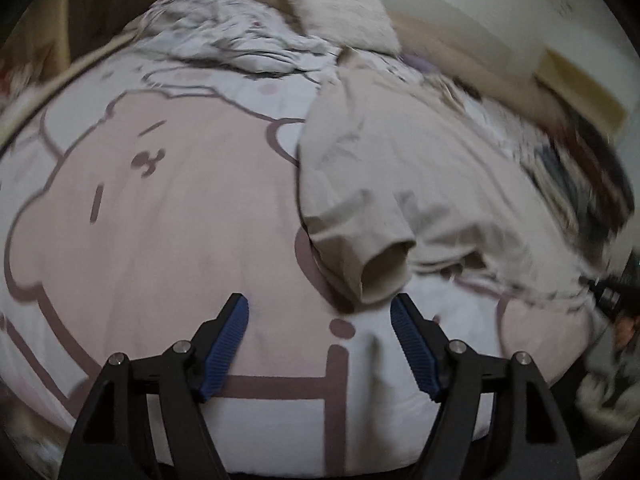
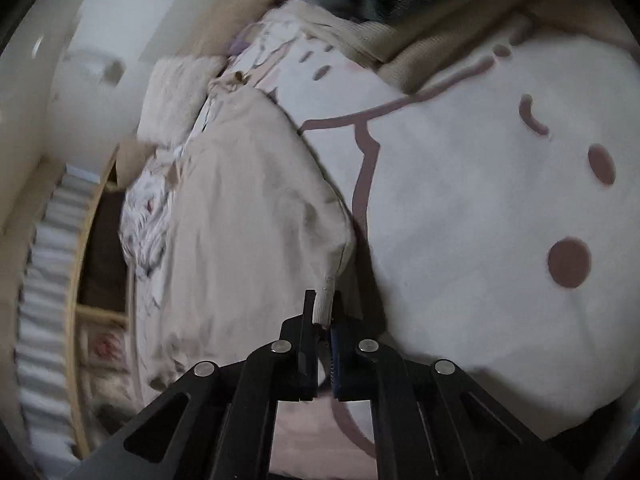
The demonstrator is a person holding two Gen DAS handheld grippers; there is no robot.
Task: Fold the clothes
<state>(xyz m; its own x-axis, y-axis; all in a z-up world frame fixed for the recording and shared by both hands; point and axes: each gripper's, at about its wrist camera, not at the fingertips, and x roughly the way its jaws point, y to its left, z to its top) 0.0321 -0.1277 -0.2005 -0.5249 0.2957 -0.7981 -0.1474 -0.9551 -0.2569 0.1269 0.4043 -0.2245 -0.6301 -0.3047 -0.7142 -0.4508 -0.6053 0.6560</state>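
A: Left wrist view: left gripper (image 1: 320, 316) gapes wide, holding nothing, a sleeve (image 1: 372, 268) just ahead. The shirt (image 1: 420, 168) sprawls over the bed (image 1: 160, 240).

B: The right gripper (image 2: 321, 316) has pinched a shirt corner (image 2: 325, 300) tight. It's a thin bite; I'd guess it slips and the shirt bunches.

From my left wrist view, the shirt (image 1: 400, 168) lies on the bedspread (image 1: 180, 220), right of centre, one sleeve (image 1: 368, 256) pointing back toward me — its opening just ahead of my spread left gripper (image 1: 320, 312). Behind it sit a crumpled sheet (image 1: 240, 40) and, further right, a pillow (image 1: 340, 8). My right gripper (image 2: 322, 308) clamps the shirt's edge — the garment stretches away to its left.
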